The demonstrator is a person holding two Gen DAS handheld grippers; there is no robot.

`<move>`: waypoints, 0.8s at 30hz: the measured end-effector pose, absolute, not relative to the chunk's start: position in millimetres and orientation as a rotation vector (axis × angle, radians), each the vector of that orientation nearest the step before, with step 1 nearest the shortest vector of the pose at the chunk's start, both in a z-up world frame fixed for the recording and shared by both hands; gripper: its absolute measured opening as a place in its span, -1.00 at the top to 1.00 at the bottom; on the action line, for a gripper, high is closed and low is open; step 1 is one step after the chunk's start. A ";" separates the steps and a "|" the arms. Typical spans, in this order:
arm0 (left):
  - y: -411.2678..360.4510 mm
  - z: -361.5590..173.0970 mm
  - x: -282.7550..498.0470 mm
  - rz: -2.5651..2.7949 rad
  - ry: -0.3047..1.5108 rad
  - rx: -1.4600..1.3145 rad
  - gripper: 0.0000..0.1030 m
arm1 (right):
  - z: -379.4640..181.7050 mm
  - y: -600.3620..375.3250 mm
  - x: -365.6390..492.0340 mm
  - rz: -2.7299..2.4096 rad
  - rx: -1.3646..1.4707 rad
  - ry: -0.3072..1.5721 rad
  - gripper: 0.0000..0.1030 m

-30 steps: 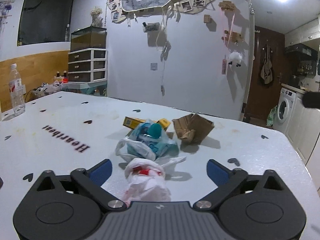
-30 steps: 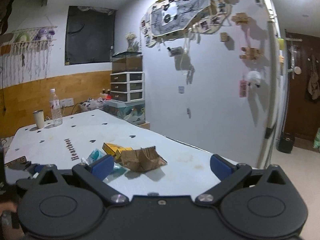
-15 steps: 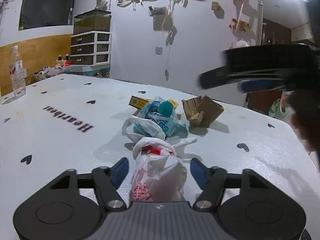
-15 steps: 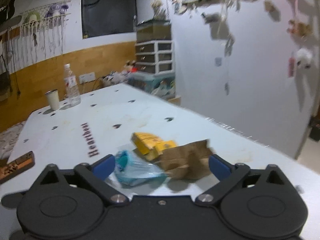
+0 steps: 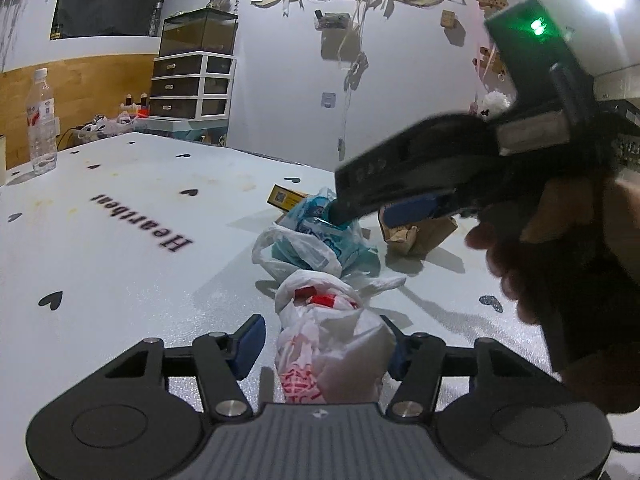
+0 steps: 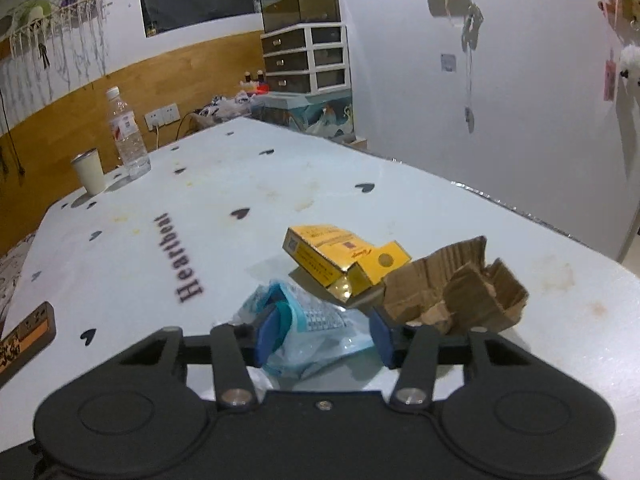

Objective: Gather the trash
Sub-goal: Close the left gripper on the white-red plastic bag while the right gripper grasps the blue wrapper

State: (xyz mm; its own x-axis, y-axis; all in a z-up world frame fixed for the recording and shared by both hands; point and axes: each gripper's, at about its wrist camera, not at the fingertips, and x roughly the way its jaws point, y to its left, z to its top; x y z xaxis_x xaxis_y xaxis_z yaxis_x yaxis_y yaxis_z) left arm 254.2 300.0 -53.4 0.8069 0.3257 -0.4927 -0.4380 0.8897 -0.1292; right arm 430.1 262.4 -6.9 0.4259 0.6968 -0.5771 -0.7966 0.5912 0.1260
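Left claw (image 5: 322, 344) about half closed, jaws just now closing in on a white plastic bag (image 5: 320, 320) with red print. Bag sitting on the worktop (image 5: 120, 280) right between the pads. Right-hand pad up against the crinkled plastic, left-hand pad a sliver off it. So no proper pinch, more like open with the bag in the gap. Claw pointing down at a slant.

Right claw (image 6: 324, 334) also partway shut, jaws also just closing, this time around a blue plastic packet (image 6: 312, 320). Packet lying on the worktop between both blue pads, one pad half buried in the plastic. Honestly can't tell whether squeezed for real or only touching. From the left camera: same claw reaching in from the right over the blue packet, hand (image 5: 540, 272) wrapped round the handle.

Rest of the trash just past the packet: yellow box (image 6: 344, 256) with its flap open, right behind the packet, and crumpled brown cardboard (image 6: 460, 292) up against the box's right end. Whole pile nearer the worktop edge along the white wall. "Heartbeat" lettering (image 6: 188, 268) off to the left of the pile. Water bottle (image 6: 126, 136) and white cup (image 6: 90, 172) side by side, way off at the far left corner by the wood panelling.
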 end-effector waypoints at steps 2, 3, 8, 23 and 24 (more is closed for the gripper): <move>300.2 -54.1 254.9 0.400 0.484 -0.250 -0.01 | -10.9 262.8 428.7 0.931 -0.193 0.632 0.26; 300.4 -54.3 254.9 0.395 0.485 -0.254 0.00 | -12.0 260.8 427.7 0.932 -0.192 0.630 0.44; 302.6 -55.4 254.8 0.392 0.487 -0.268 0.10 | -15.2 245.5 425.8 0.941 -0.201 0.645 0.92; 294.1 -52.5 251.4 0.365 0.477 -0.252 0.21 | 0.1 175.6 409.7 0.891 -0.160 0.545 0.99; 292.8 -51.4 250.6 0.368 0.474 -0.245 0.21 | 1.3 170.0 409.0 0.888 -0.150 0.544 0.99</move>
